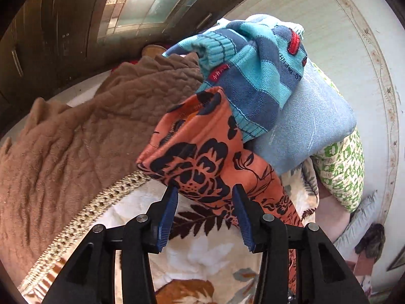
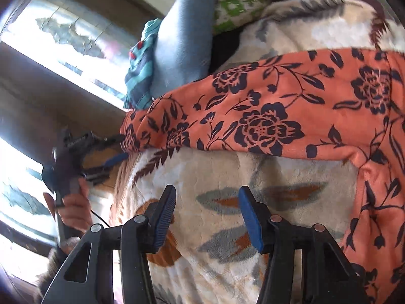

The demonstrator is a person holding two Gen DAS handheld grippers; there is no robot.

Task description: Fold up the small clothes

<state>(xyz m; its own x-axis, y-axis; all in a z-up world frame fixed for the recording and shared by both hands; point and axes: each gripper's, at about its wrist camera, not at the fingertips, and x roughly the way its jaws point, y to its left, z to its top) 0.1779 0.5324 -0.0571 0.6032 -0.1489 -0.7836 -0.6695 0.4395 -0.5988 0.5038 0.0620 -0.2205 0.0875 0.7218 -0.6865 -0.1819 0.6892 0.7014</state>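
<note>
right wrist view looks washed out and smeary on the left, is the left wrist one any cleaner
Right wrist view: the window at left is blown out by glare, and the hand holding the left gripper is soft with blur; the orange floral garment stays sharp. Left wrist view: evenly lit and crisp on the striped sweater, with strong fisheye bending at the rim.

A cream fleece blanket (image 1: 202,253) printed with brown, orange and grey leaves covers the bed and carries everything. Directly on it lies an orange cloth (image 2: 265,116) with dark blue flowers, stretched across the blanket. At the far end of that cloth rests a light blue folded garment (image 1: 311,126), with a striped blue knit (image 1: 253,76) on top. A brown quilted cover (image 1: 76,139) lies left of the orange cloth, and a green-and-white patterned piece (image 1: 341,164) beyond the light blue garment.
</note>
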